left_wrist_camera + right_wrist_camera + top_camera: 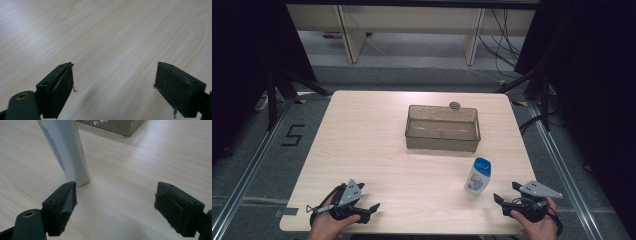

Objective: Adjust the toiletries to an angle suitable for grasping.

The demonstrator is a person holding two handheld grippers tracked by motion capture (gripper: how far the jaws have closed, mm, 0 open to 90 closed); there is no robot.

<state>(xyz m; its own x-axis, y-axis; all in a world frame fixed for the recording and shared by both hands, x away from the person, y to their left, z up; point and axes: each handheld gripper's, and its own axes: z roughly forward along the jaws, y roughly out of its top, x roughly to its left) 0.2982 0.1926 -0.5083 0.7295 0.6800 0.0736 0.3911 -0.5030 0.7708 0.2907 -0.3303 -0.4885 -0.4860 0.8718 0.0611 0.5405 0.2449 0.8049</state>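
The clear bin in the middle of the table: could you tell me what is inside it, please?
The clear bin looks empty; its bottom shows through the walls. A small round grey object sits behind its far rim, its lower part hidden by the bin.

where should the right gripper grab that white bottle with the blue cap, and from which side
Probably the bottle is best gripped around the white body below the blue cap, coming level from the right gripper side at the near right. It stands upright, with open table around it. The gripper's jaws are open and empty.
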